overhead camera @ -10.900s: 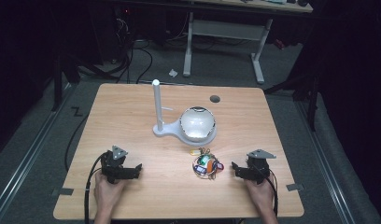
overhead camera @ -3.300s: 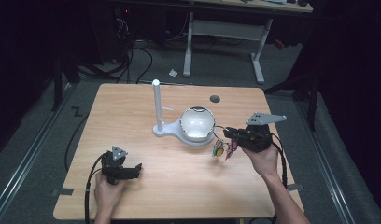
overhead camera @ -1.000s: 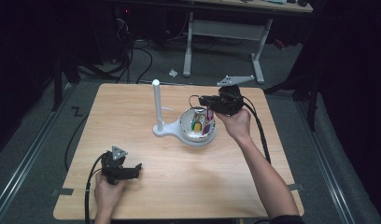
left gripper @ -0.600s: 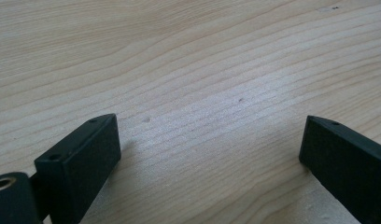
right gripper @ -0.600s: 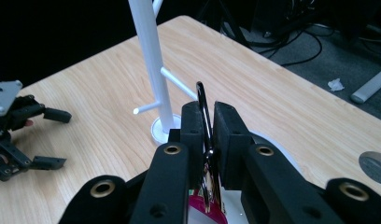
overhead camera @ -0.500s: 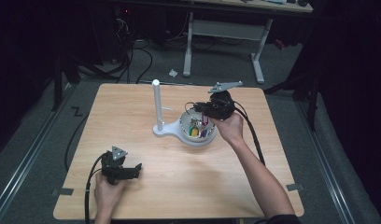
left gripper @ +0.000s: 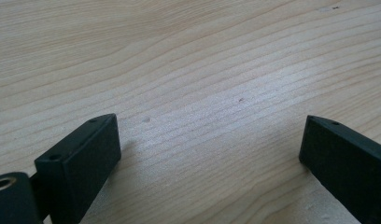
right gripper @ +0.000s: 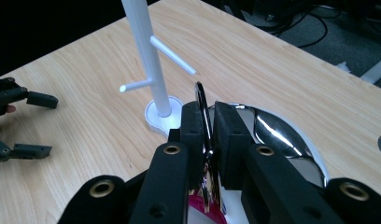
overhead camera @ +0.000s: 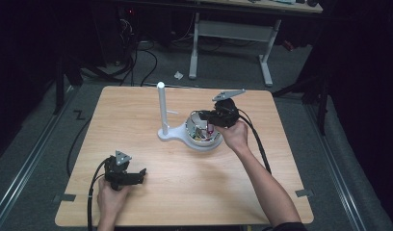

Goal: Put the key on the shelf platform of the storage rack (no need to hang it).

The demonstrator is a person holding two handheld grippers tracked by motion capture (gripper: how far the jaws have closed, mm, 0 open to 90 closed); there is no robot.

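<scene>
Keys on a thin metal ring (right gripper: 201, 112) sit pinched between the jaws of the right gripper (right gripper: 205, 126), right over the shiny bowl (overhead camera: 200, 139). Colorful bits hang down inside the bowl. A white stand (overhead camera: 162, 108) with little pegs rises just beside the bowl. The left gripper (overhead camera: 137, 174) rests on the wooden table (overhead camera: 194, 192) with its jaws spread wide and nothing between them.

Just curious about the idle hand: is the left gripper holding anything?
No, the left gripper has its jaws wide apart over bare table.
</scene>
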